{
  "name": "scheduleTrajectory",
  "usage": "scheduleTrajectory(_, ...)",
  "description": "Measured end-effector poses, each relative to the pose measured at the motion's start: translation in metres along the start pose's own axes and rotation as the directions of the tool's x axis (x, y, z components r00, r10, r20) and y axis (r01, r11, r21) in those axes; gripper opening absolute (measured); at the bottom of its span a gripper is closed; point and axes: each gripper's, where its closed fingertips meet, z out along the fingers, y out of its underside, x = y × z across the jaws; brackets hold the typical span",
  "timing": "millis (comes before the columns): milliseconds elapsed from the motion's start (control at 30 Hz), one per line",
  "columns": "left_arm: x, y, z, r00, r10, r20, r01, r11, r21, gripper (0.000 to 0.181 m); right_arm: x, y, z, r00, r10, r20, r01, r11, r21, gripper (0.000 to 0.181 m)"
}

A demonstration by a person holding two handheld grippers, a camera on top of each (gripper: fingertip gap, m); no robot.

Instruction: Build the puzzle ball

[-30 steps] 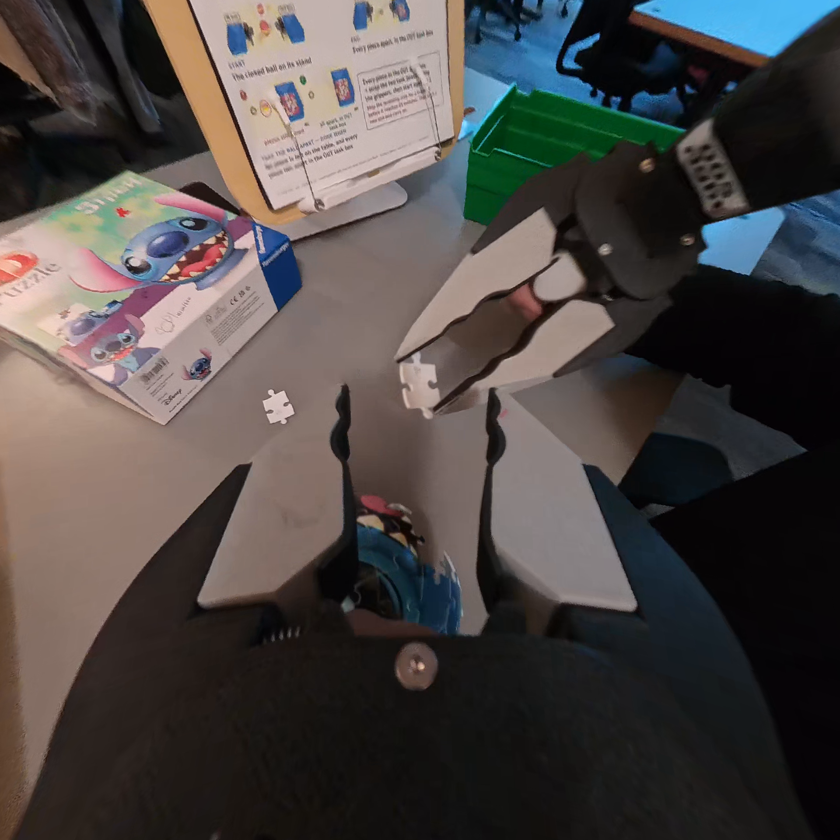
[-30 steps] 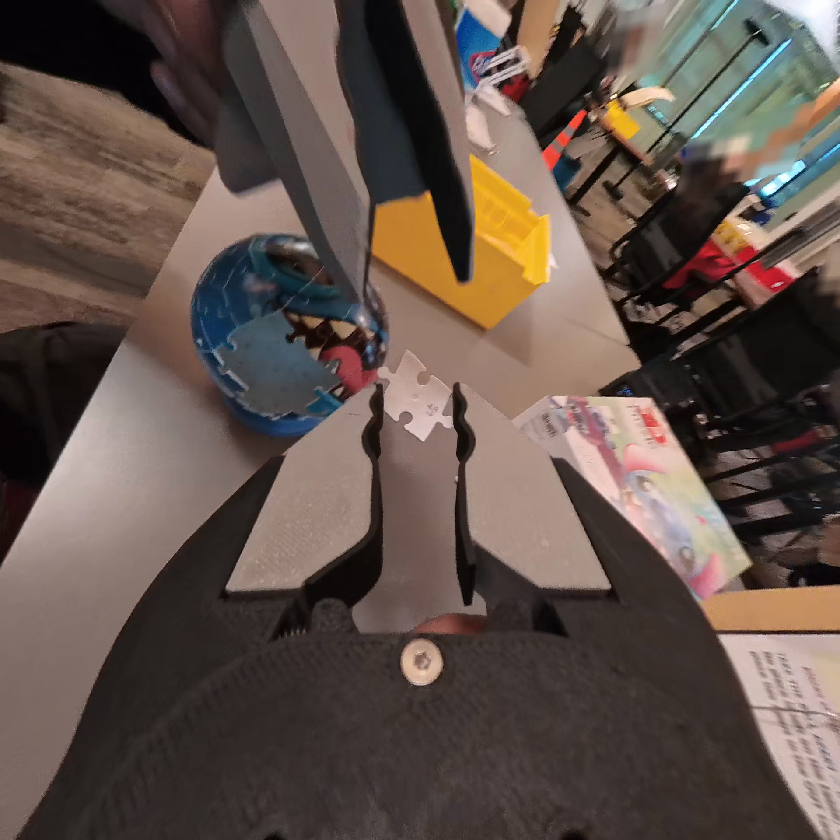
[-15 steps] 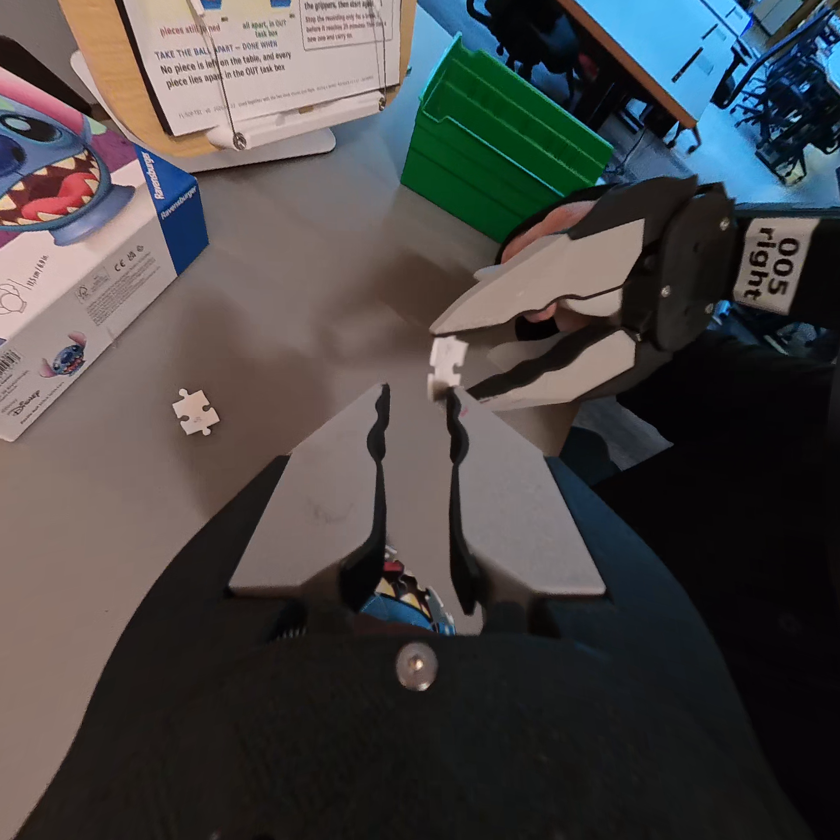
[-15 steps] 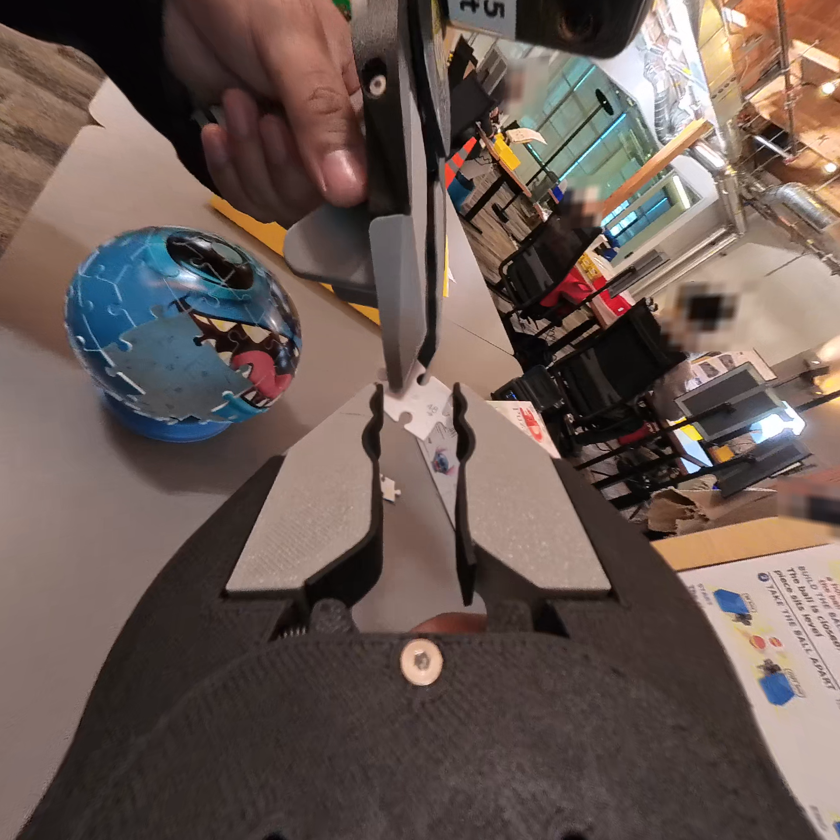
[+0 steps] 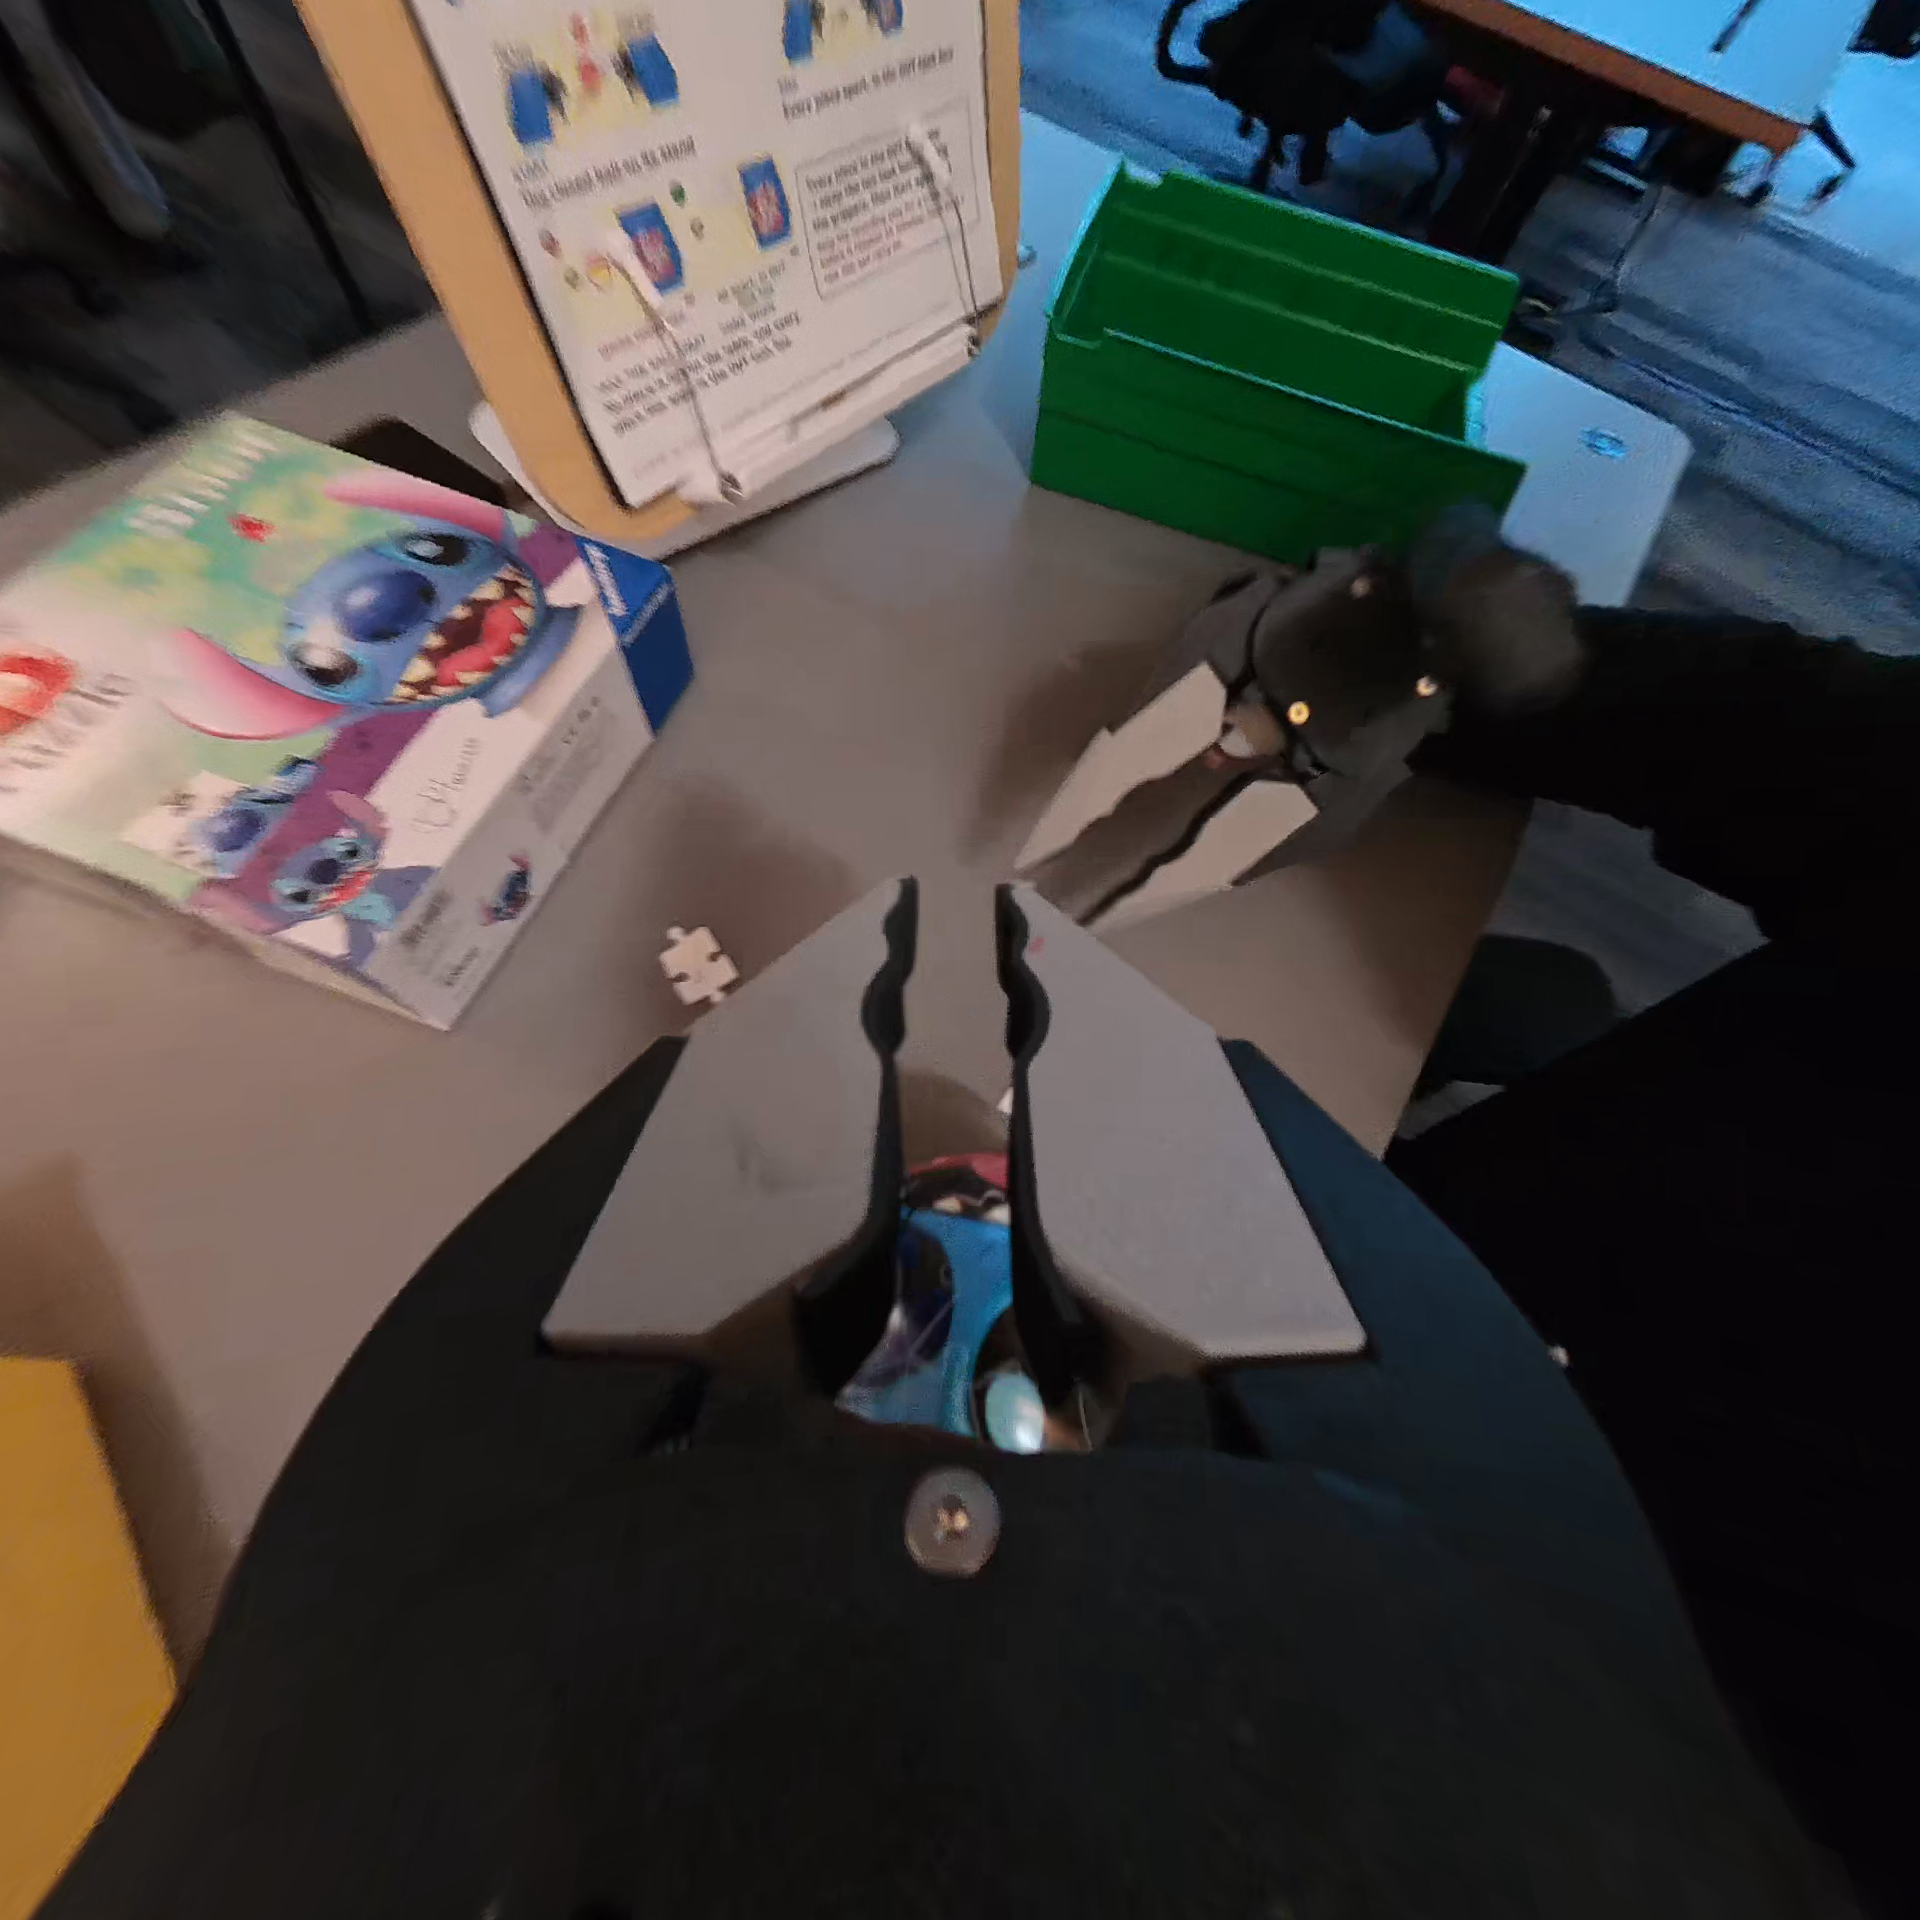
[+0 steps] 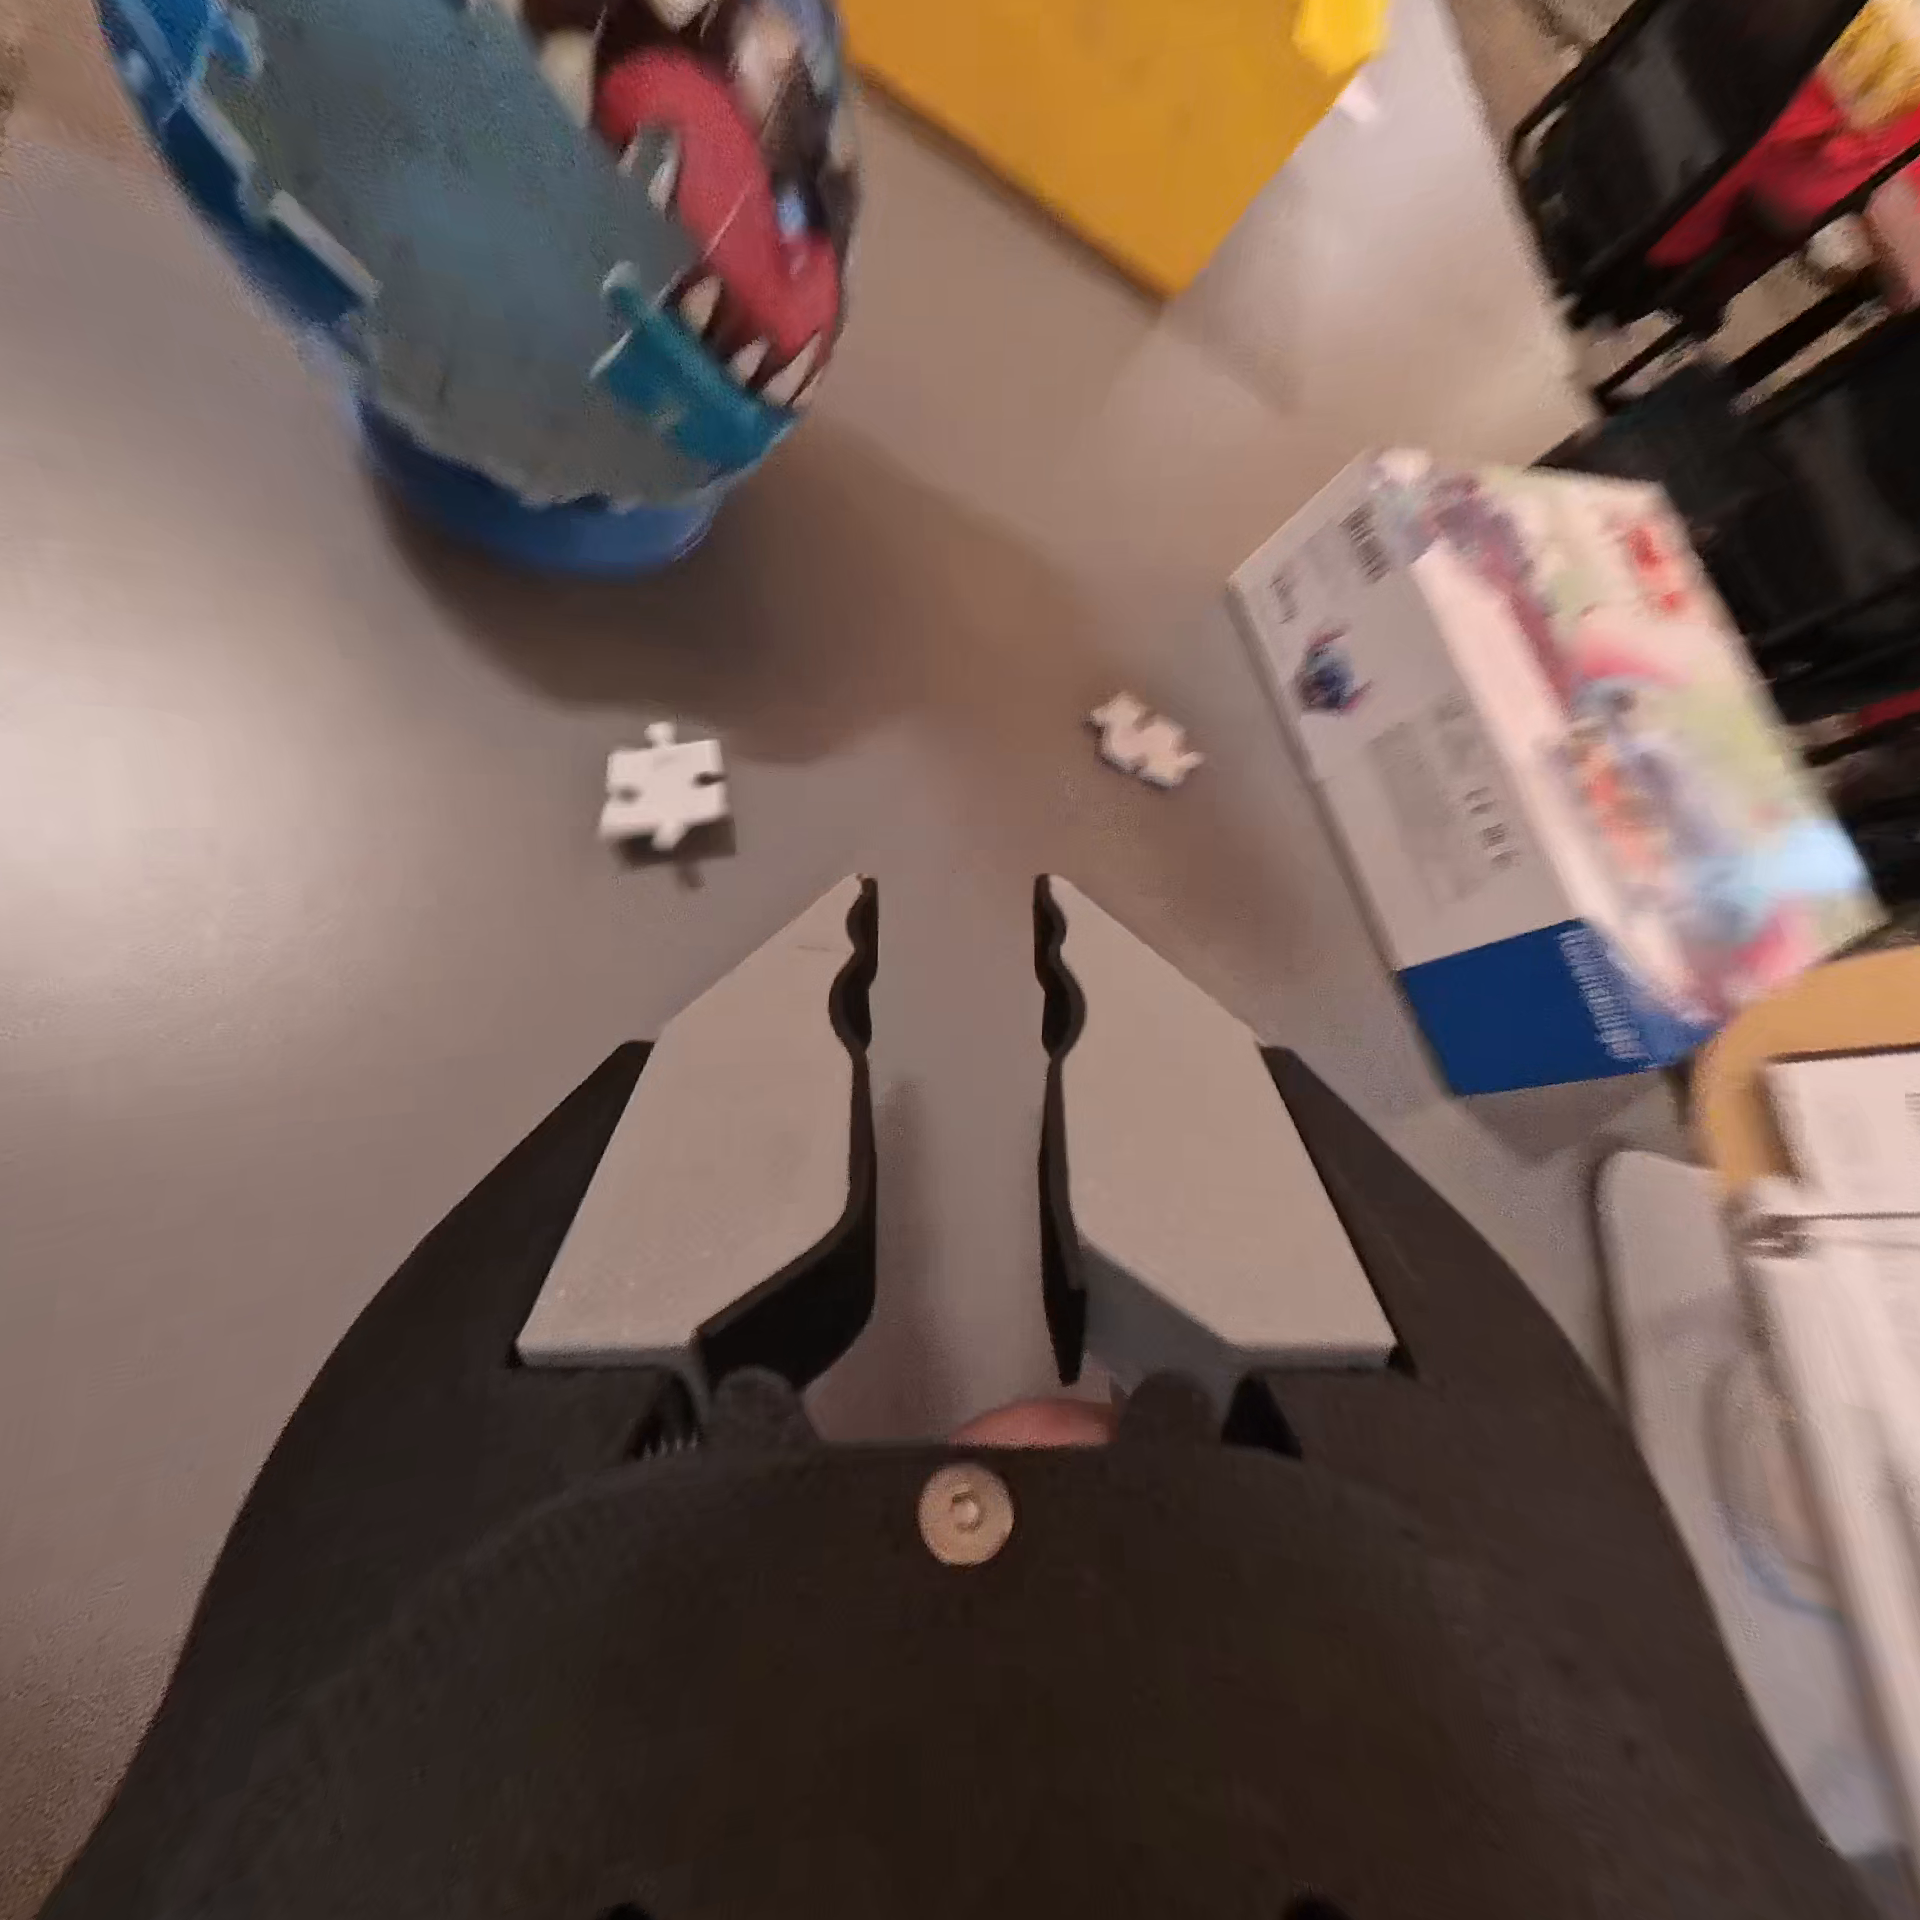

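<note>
Partly built blue puzzle ball point(image 6: 499, 260) is sitting on the grey worktop point(image 6: 208, 935); two white loose pieces point(image 6: 665, 795) are lying beside it. Right hand-held gripper point(image 6: 951, 894) is hovering spread, empty; left hand-held gripper point(image 5: 956, 899) is narrowly parted, empty.

blue puzzle ball point(image 6: 499, 260), white pieces point(image 6: 665, 795), green bin point(image 5: 1268, 384), yellow bin point(image 6: 1091, 114)

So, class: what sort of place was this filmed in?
Probably a shared office or lab workspace: a grey table carrying plastic sorting bins and a propped instruction sheet, with office chairs and another desk behind.
</note>
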Motion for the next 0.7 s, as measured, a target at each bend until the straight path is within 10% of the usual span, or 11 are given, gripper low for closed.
scheduleTrajectory(300,0.017,0.044,-0.075,0.990,-0.053,0.129,0.025,0.977,0.213,0.029,-0.064,-0.002,0.044,0.937,0.194,0.289,-0.176,0.980,-0.087,0.044)
scheduleTrajectory(467,0.035,0.078,-0.091,0.985,-0.075,0.154,0.031,0.963,0.267,0.030,-0.060,0.003,0.054,0.979,0.193,0.068,-0.179,0.969,-0.171,0.047)
scheduleTrajectory(700,0.057,0.120,-0.079,0.986,-0.167,-0.007,0.161,0.940,0.301,0.031,-0.073,-0.001,0.054,0.980,0.165,0.107,-0.152,0.981,-0.119,0.017)
